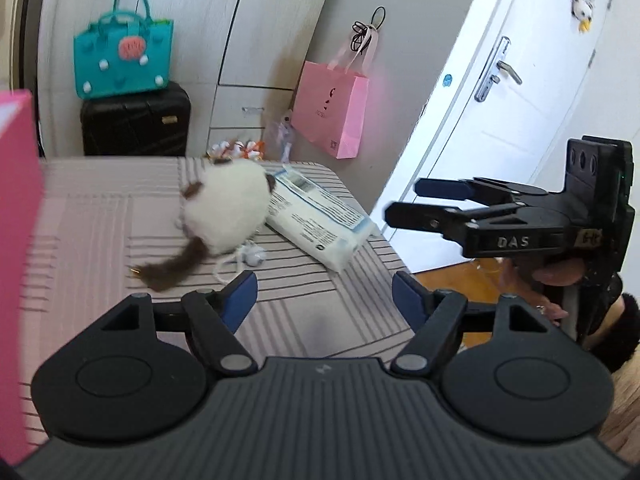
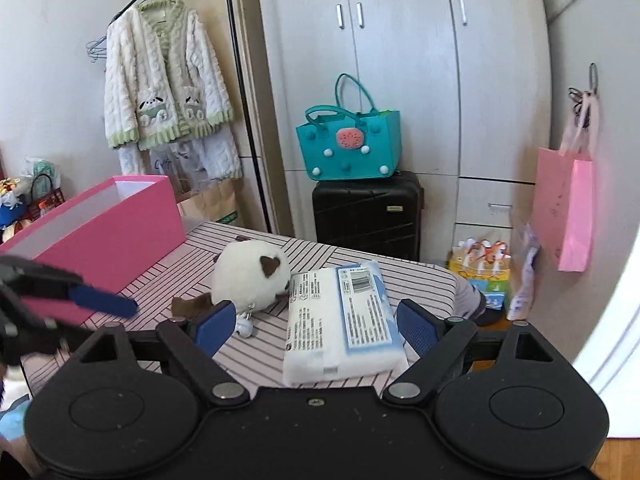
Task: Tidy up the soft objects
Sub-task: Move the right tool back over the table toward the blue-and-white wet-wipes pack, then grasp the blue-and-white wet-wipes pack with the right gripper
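1. The round white plush toy with brown ears and a brown tail (image 1: 224,212) is seen lying on the striped pink-and-grey table cover (image 1: 100,216), ahead of the left gripper (image 1: 324,300) and a little to its left, well apart from its blue pads.
2. The left gripper's jaws are held apart, with only bare cover seen between them.
3. The soft white-and-blue wrapped pack of tissues (image 2: 344,316) is seen directly ahead of the right gripper (image 2: 316,330), its near end lying between the two blue-padded fingers; no pad is seen pressing on it.
4. The right gripper's jaws are spread wide and nothing is clamped.
5. The toy and the pack are found side by side, the toy's face end touching the pack's far corner.
6. The toy is fluffy and ball-shaped; a small white charm on a cord, possibly a bell, is noted beside its tail, though blur leaves this uncertain.
7. The pack is printed with a barcode and small text on its upper face.
8. The open pink rectangular cardboard box (image 2: 108,228) is seen at the table's left side, beyond the toy.
9. In the left wrist view, the right gripper is seen held by a hand (image 1: 560,272) over the table's right edge.
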A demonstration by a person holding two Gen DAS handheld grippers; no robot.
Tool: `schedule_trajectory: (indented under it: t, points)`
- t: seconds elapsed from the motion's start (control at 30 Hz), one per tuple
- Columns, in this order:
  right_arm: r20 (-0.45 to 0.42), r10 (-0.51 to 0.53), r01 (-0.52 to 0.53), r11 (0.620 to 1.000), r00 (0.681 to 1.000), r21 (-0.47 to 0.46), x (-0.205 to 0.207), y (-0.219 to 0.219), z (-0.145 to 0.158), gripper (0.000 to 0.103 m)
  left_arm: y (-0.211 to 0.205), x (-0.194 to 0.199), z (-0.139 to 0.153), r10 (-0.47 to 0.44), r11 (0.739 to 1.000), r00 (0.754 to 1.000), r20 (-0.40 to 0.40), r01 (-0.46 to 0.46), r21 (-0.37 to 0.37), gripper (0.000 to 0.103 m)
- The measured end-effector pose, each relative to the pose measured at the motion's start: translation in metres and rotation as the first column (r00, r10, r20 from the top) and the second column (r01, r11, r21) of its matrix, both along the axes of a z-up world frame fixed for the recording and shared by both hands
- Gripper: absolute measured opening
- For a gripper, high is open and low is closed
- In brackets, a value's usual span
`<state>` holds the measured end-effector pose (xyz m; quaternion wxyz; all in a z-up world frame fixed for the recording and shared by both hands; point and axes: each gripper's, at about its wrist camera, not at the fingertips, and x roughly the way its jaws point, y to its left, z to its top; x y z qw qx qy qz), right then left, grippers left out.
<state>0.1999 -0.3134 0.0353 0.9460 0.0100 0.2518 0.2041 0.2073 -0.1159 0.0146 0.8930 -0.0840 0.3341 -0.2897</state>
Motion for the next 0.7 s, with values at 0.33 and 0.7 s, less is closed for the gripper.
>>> schedule_trajectory:
  t: [0.33,0.7]
  points:
    - [-0.079,0.022,-0.022,1.000,0.997,0.004,0.059,-0.004,-0.024,0.086,-0.056,0.023,-0.018,0.071,0.997,0.997,0.038,-0.071,0.016,0.071]
    - [-0.243,-0.045,0.090,0.980,0.969,0.178,0.098,-0.033,-0.065,0.052,-0.064,0.051,-0.037,0.109,0.994,0.993,-0.041,-0.109,0.001,0.047]
